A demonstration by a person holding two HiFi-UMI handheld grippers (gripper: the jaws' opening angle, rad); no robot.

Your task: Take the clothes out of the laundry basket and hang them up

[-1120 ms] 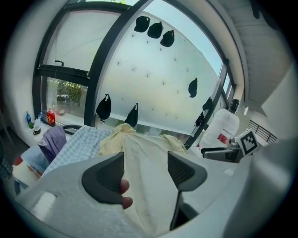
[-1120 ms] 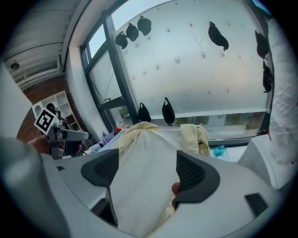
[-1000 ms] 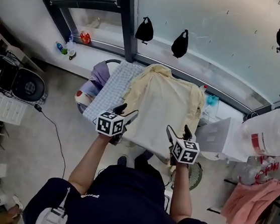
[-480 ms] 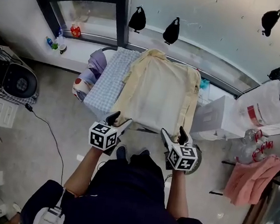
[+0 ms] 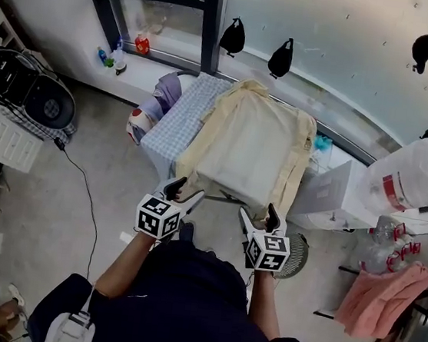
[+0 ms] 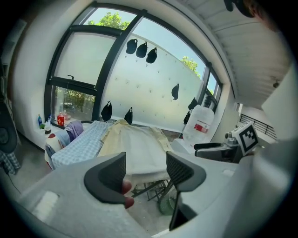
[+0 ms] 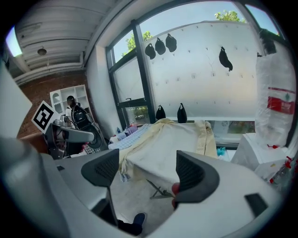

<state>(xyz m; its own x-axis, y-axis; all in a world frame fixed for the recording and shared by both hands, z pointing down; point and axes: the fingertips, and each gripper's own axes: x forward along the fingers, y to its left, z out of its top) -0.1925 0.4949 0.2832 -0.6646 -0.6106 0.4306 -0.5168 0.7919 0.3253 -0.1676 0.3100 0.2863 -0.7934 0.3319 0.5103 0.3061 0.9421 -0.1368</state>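
We see a pale yellow shirt, soft and faintly creased, spread flat over a thin-legged drying rack below the frosted window. A blue checked cloth lies touching its left edge. Our left gripper and right gripper have drawn back from the shirt's near hem toward our body. Both pairs of dark, ridged jaws are released and hold nothing.
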